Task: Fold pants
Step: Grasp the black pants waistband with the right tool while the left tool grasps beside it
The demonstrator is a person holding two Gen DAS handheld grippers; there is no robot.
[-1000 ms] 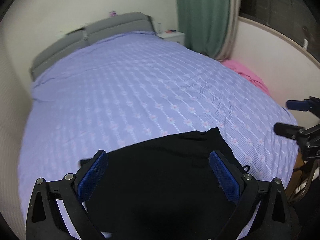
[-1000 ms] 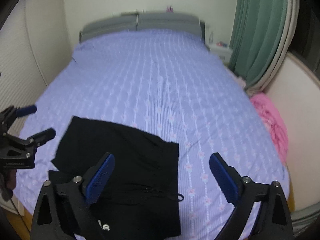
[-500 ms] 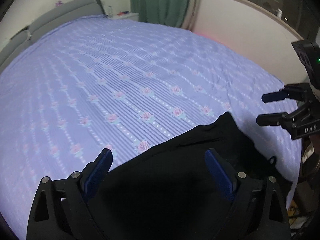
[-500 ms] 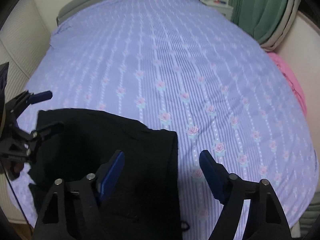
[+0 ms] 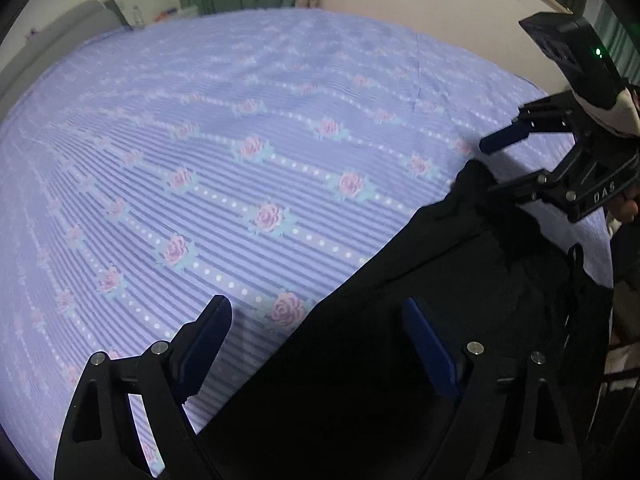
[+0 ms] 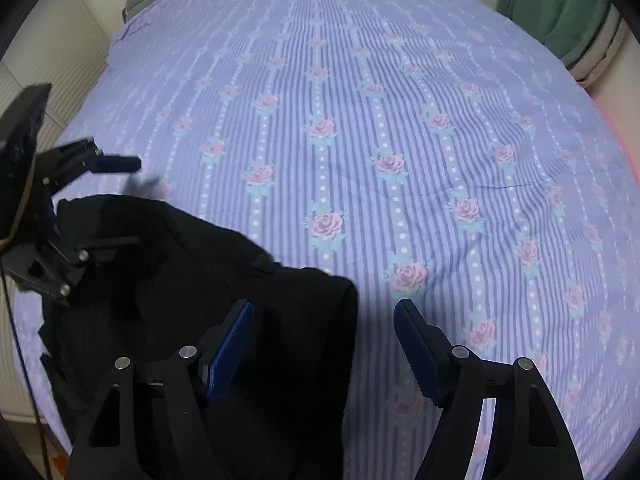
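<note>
Black pants (image 5: 420, 320) lie on the near edge of a purple flowered bedsheet (image 5: 240, 140). My left gripper (image 5: 320, 336) is open, low over the pants' left far edge, one finger over the sheet and one over the cloth. My right gripper (image 6: 324, 344) is open, straddling the pants' right far corner (image 6: 340, 292). The right gripper also shows in the left wrist view (image 5: 508, 164), open at that corner. The left gripper shows in the right wrist view (image 6: 120, 204), open at the pants' left corner. The pants (image 6: 200, 300) are slightly rumpled.
The bedsheet (image 6: 400, 140) stretches far ahead. A grey headboard (image 5: 48, 40) and green curtain (image 6: 560, 12) stand at the far end. A white ribbed wall (image 6: 60, 60) runs along the left of the bed.
Both grippers have come down and forward to the pants' far corners. Their jaws stay open. The pants have not been lifted.
</note>
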